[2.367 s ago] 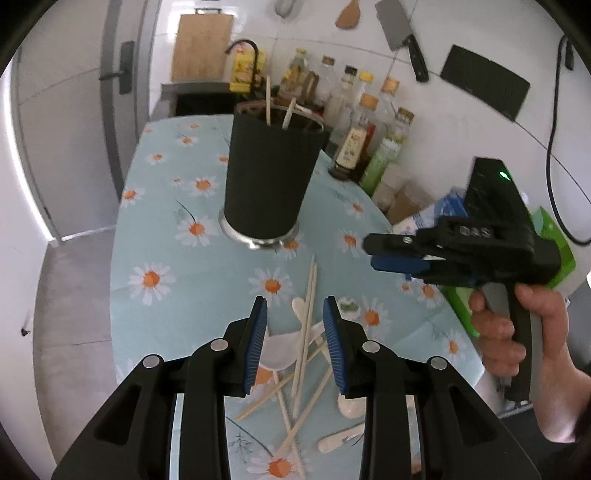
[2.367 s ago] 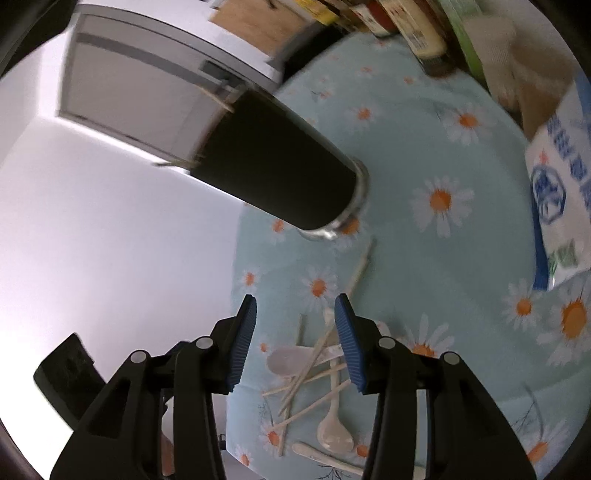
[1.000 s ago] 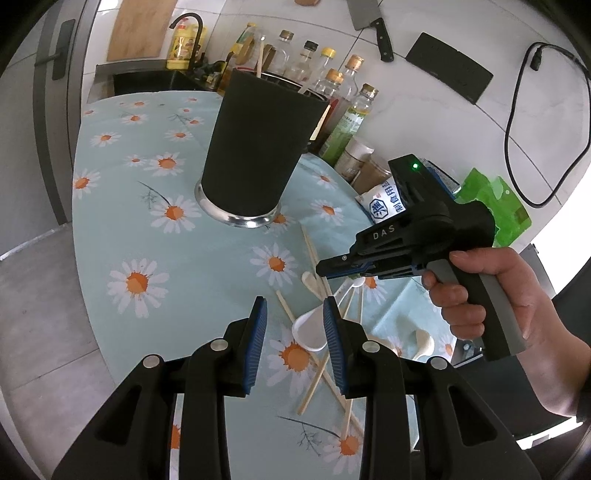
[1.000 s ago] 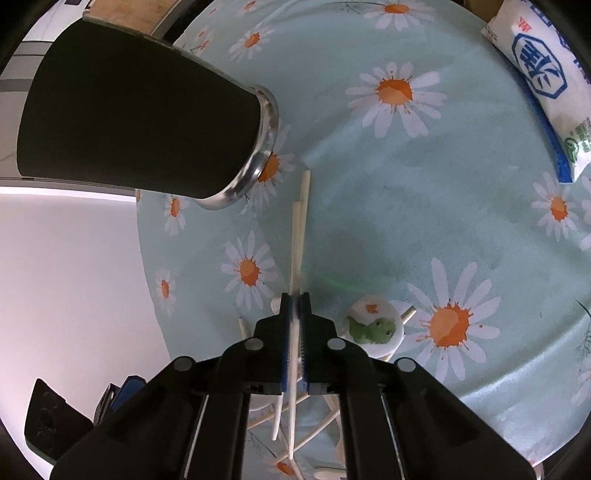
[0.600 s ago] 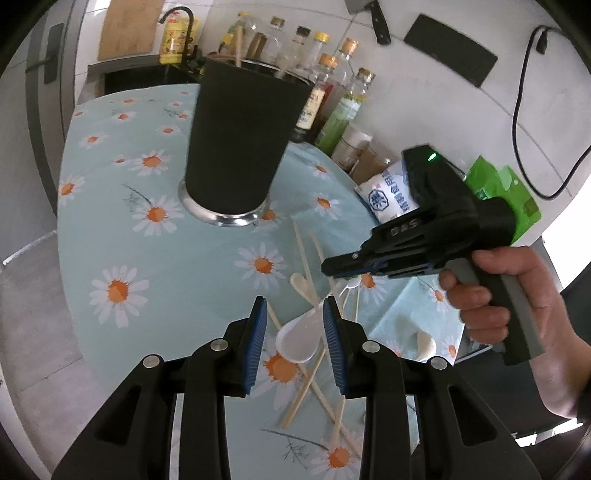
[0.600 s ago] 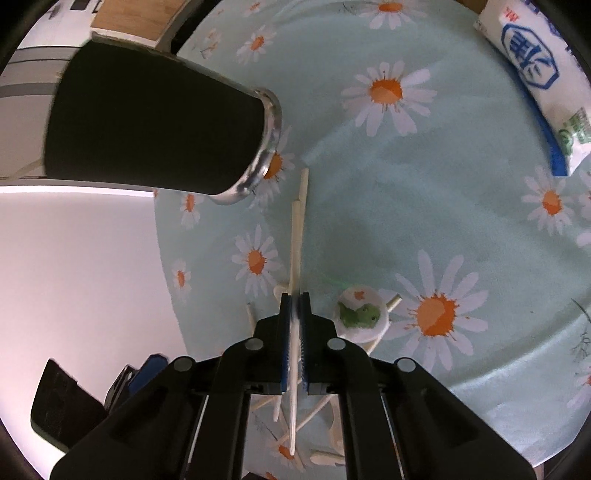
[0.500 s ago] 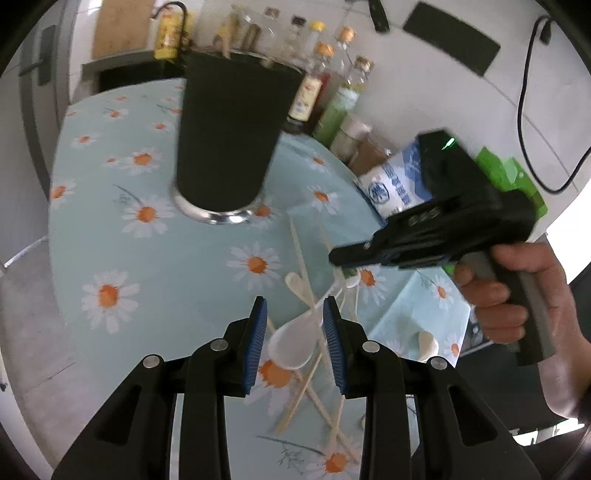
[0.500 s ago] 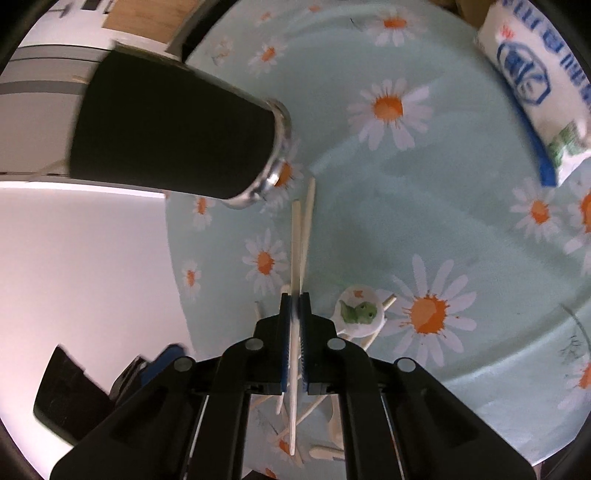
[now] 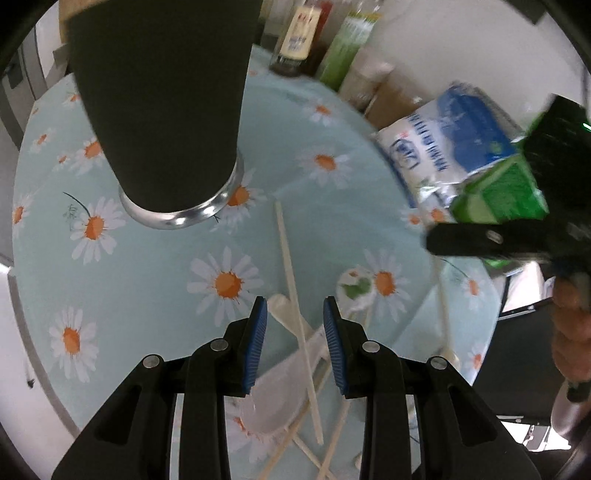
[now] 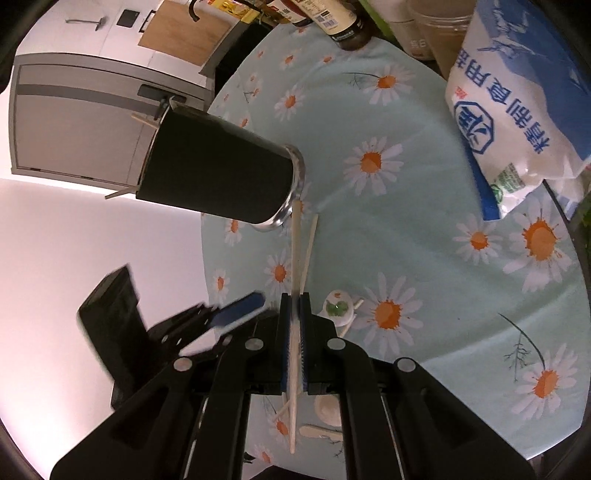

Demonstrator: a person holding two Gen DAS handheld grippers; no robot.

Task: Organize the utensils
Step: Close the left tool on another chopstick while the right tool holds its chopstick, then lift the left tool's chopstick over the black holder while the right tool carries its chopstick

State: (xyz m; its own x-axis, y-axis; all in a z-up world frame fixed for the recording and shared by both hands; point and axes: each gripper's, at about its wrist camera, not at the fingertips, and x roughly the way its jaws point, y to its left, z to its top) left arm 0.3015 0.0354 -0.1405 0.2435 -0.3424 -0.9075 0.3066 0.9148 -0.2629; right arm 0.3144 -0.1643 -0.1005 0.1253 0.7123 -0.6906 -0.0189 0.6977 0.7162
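Observation:
A tall black utensil cup (image 9: pixel 162 99) with a steel base stands on the daisy tablecloth; it also shows in the right wrist view (image 10: pixel 218 173) with sticks poking from its mouth. My left gripper (image 9: pixel 294 332) is open, low over a loose chopstick (image 9: pixel 291 280) and a white spoon (image 9: pixel 288 387) in a pile of chopsticks and spoons. My right gripper (image 10: pixel 293 336) is shut on a single chopstick (image 10: pixel 295 258), held above the table and pointing toward the cup's base. A second chopstick (image 10: pixel 309 247) lies on the cloth beside it.
A small white spoon with a green print (image 9: pixel 354 288) lies right of the pile. A blue-and-white bag (image 10: pixel 509 110) and a green packet (image 9: pixel 502 192) sit at the table's right side. Sauce bottles (image 9: pixel 299 33) stand behind the cup.
My right gripper, shut on the chopstick, has lifted it off the cloth and risen. My left gripper has dropped lower and closer over the pile.

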